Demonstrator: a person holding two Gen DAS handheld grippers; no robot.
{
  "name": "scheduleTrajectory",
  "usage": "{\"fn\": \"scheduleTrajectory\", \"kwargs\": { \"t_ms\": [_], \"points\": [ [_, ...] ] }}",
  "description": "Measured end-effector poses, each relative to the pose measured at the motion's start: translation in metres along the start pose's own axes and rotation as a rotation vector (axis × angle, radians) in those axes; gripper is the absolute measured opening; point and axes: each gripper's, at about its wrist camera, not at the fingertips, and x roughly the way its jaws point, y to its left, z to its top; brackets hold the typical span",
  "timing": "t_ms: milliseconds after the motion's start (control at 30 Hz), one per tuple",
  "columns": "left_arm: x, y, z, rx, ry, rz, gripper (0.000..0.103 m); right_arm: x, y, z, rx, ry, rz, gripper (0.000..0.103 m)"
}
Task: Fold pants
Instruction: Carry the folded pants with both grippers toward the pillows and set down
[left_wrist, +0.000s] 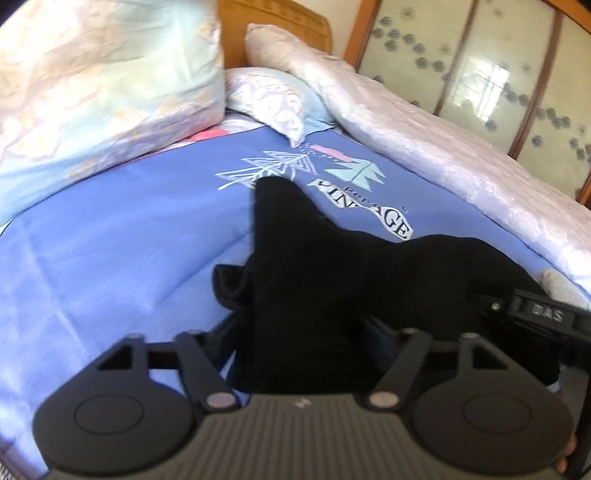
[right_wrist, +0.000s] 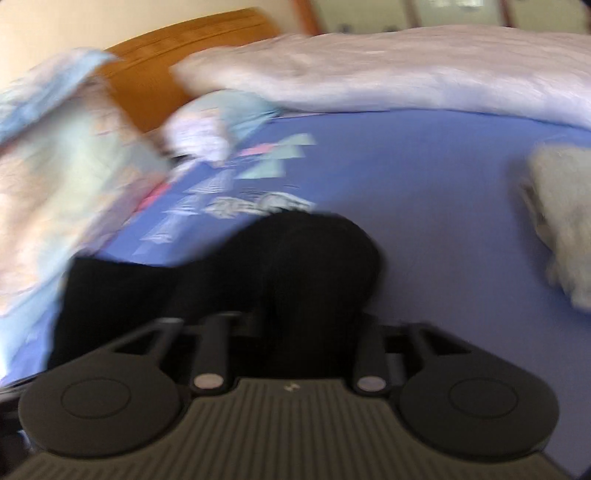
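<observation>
Fingers of your left gripper (left_wrist: 301, 354) are almost wholly hidden: the black pants (left_wrist: 317, 280) fill the gap between the two linkages at the bottom centre of the left wrist frame, so you cannot tell whether the pads press the cloth or stand clear of it. Your right gripper (right_wrist: 295, 343) reads the same in its own blurred frame: dark cloth lies between the linkages and the fingertips are not visible, so no grip can be confirmed.

From the left wrist view, the pants rise from the gripper toward mid-frame in a peaked fold, with a second lobe running right. They lie on the blue bed sheet (left_wrist: 110, 240), partly covering its printed lettering. Your right gripper's body, marked with letters, enters at the right edge, touching or just over the cloth.

Pillows (left_wrist: 103, 85) sit upper left against a wooden headboard (left_wrist: 280, 22). A pale quilt (left_wrist: 424, 147) runs along the upper right. A fluffy off-white item (right_wrist: 561, 221) lies at the right edge of the right wrist frame, apart from the pants.
</observation>
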Motion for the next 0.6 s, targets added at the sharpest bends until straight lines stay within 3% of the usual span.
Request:
{"fn": "scheduleTrajectory", "kwargs": {
  "t_ms": [33, 133, 233, 400, 467, 600],
  "points": [
    [-0.009, 0.001, 0.001, -0.008, -0.006, 0.002, 0.072, -0.008, -0.008, -0.002, 0.044, -0.004, -0.012, 0.078],
    [-0.054, 0.003, -0.003, -0.001, -0.058, 0.062, 0.075, -0.053, -0.026, -0.005, 0.105, -0.036, -0.036, 0.078],
    [-0.112, -0.004, -0.02, 0.035, -0.099, 0.08, 0.085, -0.114, -0.032, -0.021, 0.086, -0.079, -0.05, 0.078],
    [-0.191, -0.038, -0.069, 0.162, -0.065, 0.126, 0.093, -0.225, -0.022, -0.081, -0.005, -0.046, -0.061, 0.08],
    [-0.22, -0.051, -0.091, 0.206, -0.052, 0.126, 0.1, -0.268, -0.015, -0.11, -0.024, -0.043, -0.044, 0.083],
    [-0.269, -0.069, -0.13, 0.262, -0.013, 0.101, 0.103, -0.317, -0.001, -0.154, -0.053, -0.048, -0.028, 0.089]
  ]
}}
